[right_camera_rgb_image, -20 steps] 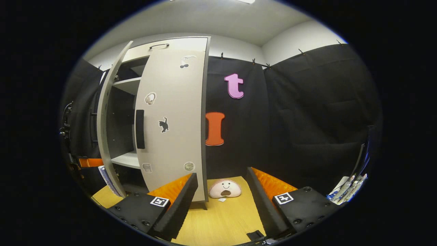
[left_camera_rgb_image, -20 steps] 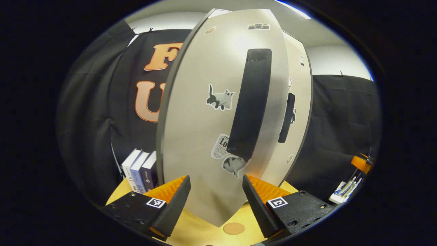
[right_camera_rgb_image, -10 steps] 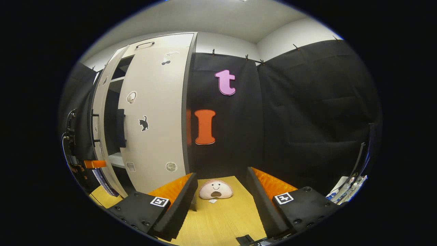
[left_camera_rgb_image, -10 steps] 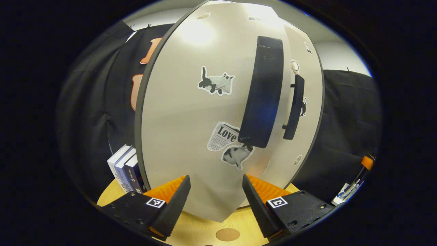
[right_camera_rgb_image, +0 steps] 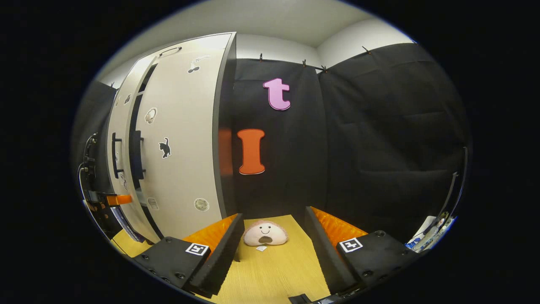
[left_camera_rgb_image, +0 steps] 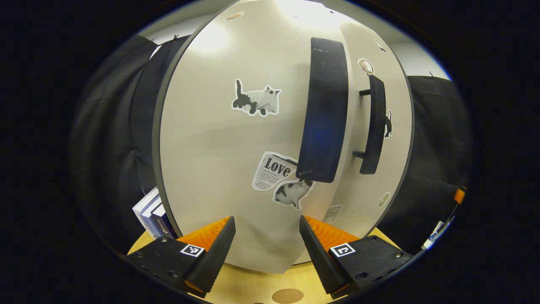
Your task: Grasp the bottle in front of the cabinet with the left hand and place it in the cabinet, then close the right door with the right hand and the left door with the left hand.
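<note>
Light wood surface (right_camera_rgb_image: 274, 270) along the bottom of both views. The cabinet (right_camera_rgb_image: 181, 169) stands on it at left in the right gripper view, a pink smiley plush (right_camera_rgb_image: 265, 233) lies bottom centre, and some books (left_camera_rgb_image: 151, 213) stand lower left in the left gripper view.

beige left door (left_camera_rgb_image: 219, 139), black handle (left_camera_rgb_image: 325, 109), cat stickers (left_camera_rgb_image: 256, 99); yellow table (right_camera_rgb_image: 274, 270).

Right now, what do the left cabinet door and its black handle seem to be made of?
The left door looks like laminated board with a smooth, matt beige face: lamp glare spreads softly and a dark edge band runs along its rim. Its handle seems foam-padded or rubbery: dull black, slightly scuffed, without shine. Neither can be told for certain.
</note>
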`<control>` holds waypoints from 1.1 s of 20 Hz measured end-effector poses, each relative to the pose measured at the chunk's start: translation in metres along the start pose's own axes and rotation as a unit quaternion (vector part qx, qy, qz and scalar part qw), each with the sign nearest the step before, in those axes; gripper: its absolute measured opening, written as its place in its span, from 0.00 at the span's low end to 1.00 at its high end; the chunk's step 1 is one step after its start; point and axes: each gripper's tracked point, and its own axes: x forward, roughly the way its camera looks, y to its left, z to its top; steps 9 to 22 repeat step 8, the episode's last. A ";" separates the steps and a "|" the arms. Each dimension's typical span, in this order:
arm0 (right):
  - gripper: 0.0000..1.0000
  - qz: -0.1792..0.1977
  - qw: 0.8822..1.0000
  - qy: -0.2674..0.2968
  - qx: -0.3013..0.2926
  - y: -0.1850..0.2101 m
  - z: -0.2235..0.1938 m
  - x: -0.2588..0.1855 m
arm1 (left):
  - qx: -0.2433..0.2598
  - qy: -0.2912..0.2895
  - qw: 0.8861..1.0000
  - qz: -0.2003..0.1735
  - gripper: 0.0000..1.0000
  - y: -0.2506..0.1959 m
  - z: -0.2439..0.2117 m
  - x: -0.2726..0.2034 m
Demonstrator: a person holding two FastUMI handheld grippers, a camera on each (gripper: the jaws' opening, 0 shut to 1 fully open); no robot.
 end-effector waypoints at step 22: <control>0.96 0.007 1.000 0.014 0.004 -0.018 -0.005 0.019 | 0.003 0.006 1.000 0.027 0.94 -0.007 -0.004 0.005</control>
